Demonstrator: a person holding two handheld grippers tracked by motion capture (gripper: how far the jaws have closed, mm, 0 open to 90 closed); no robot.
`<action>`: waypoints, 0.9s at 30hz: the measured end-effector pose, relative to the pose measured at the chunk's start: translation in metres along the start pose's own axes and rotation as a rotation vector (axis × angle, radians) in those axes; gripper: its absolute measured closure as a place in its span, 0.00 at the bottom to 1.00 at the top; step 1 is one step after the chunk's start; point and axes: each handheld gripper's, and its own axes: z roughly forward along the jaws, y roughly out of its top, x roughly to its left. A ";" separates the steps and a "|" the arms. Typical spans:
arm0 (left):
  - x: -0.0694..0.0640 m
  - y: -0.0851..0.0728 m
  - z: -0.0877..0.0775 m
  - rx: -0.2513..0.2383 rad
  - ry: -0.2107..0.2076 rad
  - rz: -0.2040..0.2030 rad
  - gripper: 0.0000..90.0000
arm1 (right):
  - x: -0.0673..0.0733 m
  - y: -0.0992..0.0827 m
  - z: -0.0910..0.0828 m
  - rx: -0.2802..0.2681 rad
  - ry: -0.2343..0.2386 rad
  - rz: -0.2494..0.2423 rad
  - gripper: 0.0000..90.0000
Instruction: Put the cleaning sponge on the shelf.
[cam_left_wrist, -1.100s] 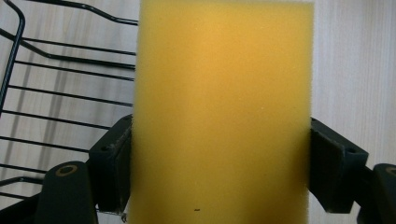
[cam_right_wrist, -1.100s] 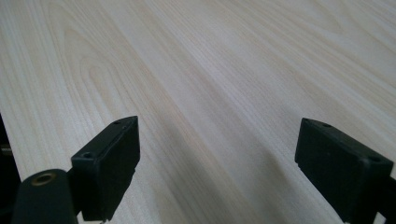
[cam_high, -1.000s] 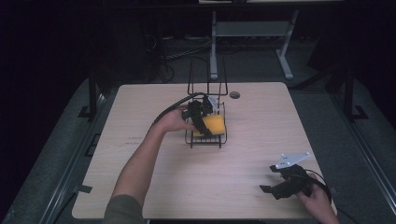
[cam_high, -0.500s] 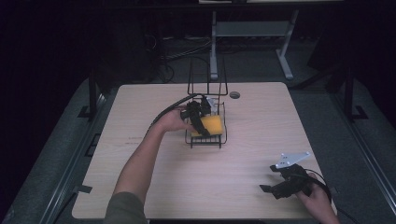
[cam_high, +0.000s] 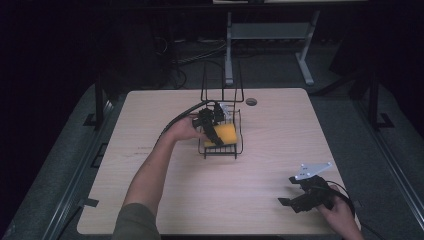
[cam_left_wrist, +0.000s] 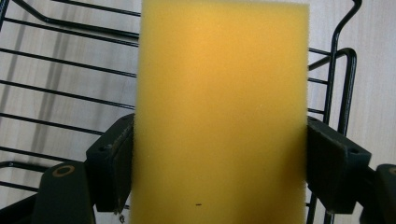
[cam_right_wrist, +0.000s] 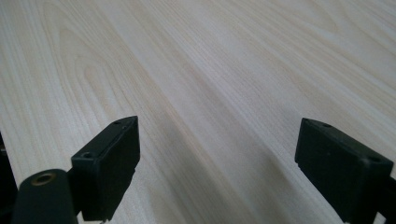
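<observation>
Left gripper view: sponge (cam_left_wrist: 219, 112) between tongs (cam_left_wrist: 219, 172).

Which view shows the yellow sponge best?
The left gripper view: the yellow rectangular foam sponge sits close up, clamped between the left gripper jaws above the black wire rack. The high view shows it small; the right gripper view looks at bare table.

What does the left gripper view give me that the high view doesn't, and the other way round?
Left gripper view alone: both pads pressing the sponge's sides, and its foam texture. High view alone: the rack's tall rear loops, its place mid-table, the round hole behind it, and the right gripper open and low at the near right corner. Both: left gripper holding the yellow sponge over the black wire rack.
</observation>
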 end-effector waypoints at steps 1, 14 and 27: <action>0.000 -0.001 0.000 -0.008 0.003 -0.002 0.23 | 0.000 0.000 0.000 0.001 0.001 0.000 0.15; 0.000 -0.001 -0.009 -0.033 0.016 -0.006 0.20 | 0.000 0.000 0.002 0.009 0.004 -0.009 0.15; -0.002 -0.001 -0.020 -0.077 0.033 -0.002 0.20 | 0.000 0.002 0.002 0.015 0.005 -0.003 0.15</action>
